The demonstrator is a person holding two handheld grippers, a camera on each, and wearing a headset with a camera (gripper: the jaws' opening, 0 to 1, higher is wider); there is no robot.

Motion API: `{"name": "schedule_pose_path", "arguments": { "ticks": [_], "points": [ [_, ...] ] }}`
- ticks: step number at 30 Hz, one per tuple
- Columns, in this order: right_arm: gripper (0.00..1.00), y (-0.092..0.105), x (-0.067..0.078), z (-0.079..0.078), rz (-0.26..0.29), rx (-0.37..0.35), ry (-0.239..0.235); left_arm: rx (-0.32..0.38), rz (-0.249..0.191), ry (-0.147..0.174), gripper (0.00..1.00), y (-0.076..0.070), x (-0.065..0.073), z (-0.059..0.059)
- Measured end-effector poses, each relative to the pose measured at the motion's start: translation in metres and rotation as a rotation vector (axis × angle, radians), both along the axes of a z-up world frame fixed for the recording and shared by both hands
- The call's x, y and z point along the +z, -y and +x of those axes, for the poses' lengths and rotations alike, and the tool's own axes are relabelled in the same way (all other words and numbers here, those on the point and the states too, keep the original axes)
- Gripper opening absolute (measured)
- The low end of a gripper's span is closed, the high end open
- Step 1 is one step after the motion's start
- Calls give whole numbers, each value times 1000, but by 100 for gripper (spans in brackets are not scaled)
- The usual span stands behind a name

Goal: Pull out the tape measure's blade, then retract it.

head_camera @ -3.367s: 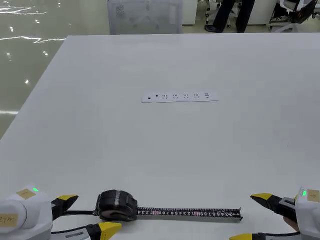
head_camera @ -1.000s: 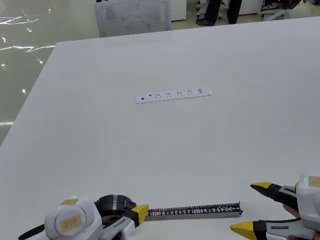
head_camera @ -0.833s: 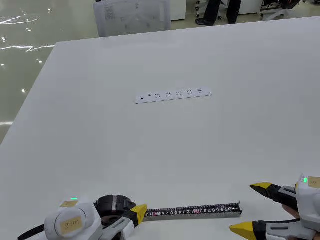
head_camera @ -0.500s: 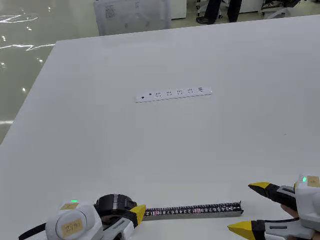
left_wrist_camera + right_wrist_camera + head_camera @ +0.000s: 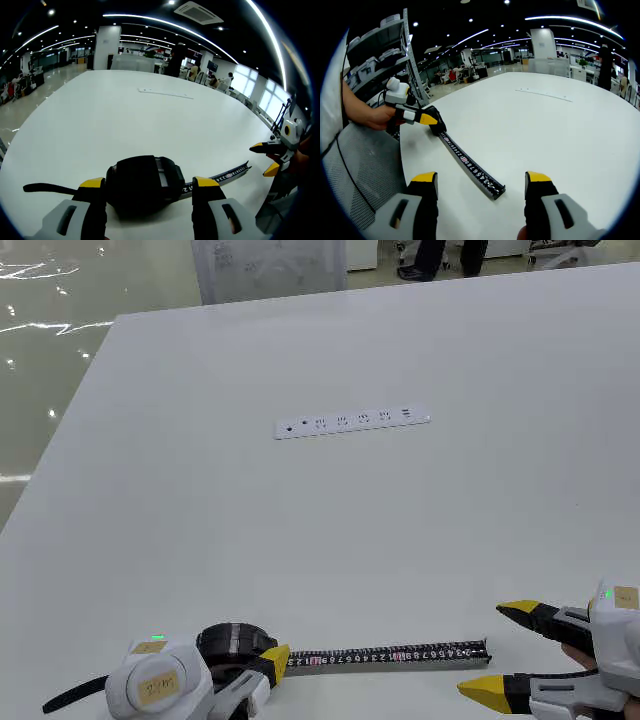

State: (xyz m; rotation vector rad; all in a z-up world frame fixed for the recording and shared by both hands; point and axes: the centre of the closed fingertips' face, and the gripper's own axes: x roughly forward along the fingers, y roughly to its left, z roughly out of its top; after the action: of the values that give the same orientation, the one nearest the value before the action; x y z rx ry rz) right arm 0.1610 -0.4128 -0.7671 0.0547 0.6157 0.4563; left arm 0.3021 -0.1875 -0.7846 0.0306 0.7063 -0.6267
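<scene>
A black tape measure case [image 5: 235,642] lies near the table's front edge, with its blade [image 5: 390,654] drawn out flat to the right. My left gripper [image 5: 262,662] is shut on the case, whose sides meet both yellow-tipped jaws in the left gripper view [image 5: 148,182]. My right gripper [image 5: 498,648] stands open at the blade's hooked end [image 5: 497,191], which lies just ahead of the gap between its fingertips without touching them. The blade [image 5: 467,162] runs back to the left gripper [image 5: 420,119].
A white power strip [image 5: 352,422] lies mid-table, well beyond the tape. The case's black wrist strap [image 5: 70,695] trails left. The white table's left edge [image 5: 60,440] drops to a glossy floor. A mesh chair back [image 5: 365,165] stands by the near edge.
My left gripper, which stood open beside the case 3.4 s ago, has moved in and shut on it. The blade and the open right gripper have stayed in place.
</scene>
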Motion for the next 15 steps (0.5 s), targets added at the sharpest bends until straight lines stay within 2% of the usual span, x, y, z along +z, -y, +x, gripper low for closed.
{"name": "schedule_pose_path", "arguments": {
  "ticks": [15],
  "points": [
    [69,0,-3,3,4,11,-5,27,19,-3,63,-4,-5,2]
  ]
}}
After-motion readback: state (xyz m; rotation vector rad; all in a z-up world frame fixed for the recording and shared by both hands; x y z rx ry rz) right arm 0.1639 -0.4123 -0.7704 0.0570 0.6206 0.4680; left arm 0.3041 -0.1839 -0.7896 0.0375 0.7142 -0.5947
